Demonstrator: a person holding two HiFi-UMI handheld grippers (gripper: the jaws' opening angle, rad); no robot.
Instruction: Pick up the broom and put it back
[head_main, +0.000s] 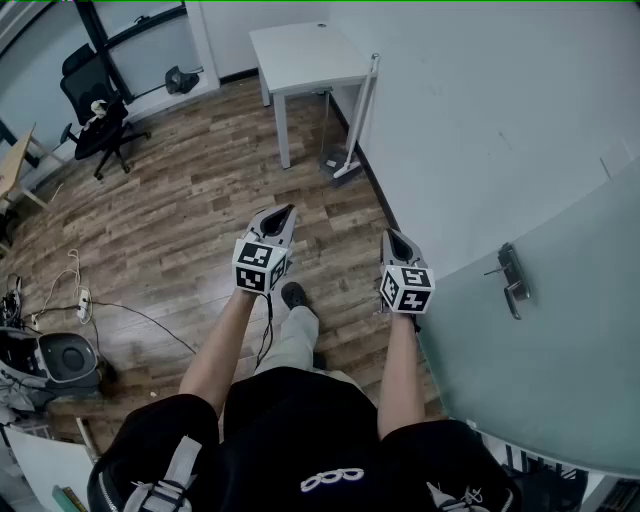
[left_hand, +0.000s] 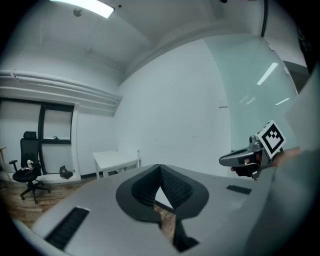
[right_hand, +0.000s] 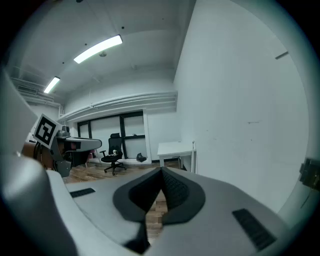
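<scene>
The white broom (head_main: 356, 122) leans upright against the white wall, just right of a small white table (head_main: 305, 55), with its head on the wood floor. It shows as a thin white stick in the left gripper view (left_hand: 138, 158) and in the right gripper view (right_hand: 194, 150), far ahead of both. My left gripper (head_main: 288, 211) and right gripper (head_main: 391, 236) are held out side by side over the floor, well short of the broom. Both point toward it. The left gripper's (left_hand: 160, 167) jaws meet at the tips with nothing between them, and so do the right gripper's (right_hand: 161, 170).
A frosted glass door (head_main: 560, 330) with a metal handle (head_main: 512, 280) stands close on the right. A black office chair (head_main: 95, 110) is at the far left. Cables and a power strip (head_main: 84, 299) lie on the floor beside a grey machine (head_main: 60, 360).
</scene>
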